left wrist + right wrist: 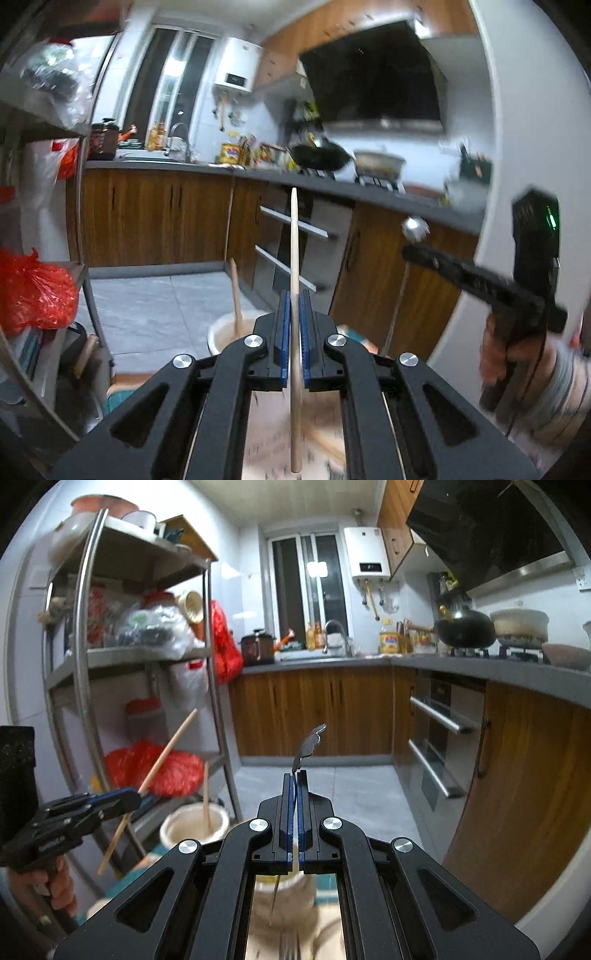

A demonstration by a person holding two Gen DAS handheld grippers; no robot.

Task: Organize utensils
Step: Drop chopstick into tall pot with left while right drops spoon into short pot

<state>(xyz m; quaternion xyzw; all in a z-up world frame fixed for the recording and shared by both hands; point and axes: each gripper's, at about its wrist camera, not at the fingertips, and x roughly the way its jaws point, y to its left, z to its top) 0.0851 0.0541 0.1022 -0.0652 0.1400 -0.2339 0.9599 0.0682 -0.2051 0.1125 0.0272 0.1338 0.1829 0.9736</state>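
No writing can be read; the yellow oil bottle (388, 641) on the counter (369, 661) carries a label too blurred to make out. The left gripper (294, 295), black with blue pads, is pinched shut on a chopstick (294, 258), a slim pale wooden rod that tapers to a point and stands nearly upright, passing between the pads with its blunt end hanging below. The right gripper (296, 775), of the same build, is pinched shut on a fork (308, 744), thin grey metal with a shaped, curved handle end sticking up past the pads; blurred tines show below. Both grippers point roughly level into a kitchen with wood-grain cabinets. In the right wrist view a hand (55, 882) grips the left gripper's handle at lower left. Below and between the grippers stands a round cream holder (194, 829), seemingly ceramic, with another chopstick (206, 794) upright inside. A steel rack (110, 657) holds red bags.
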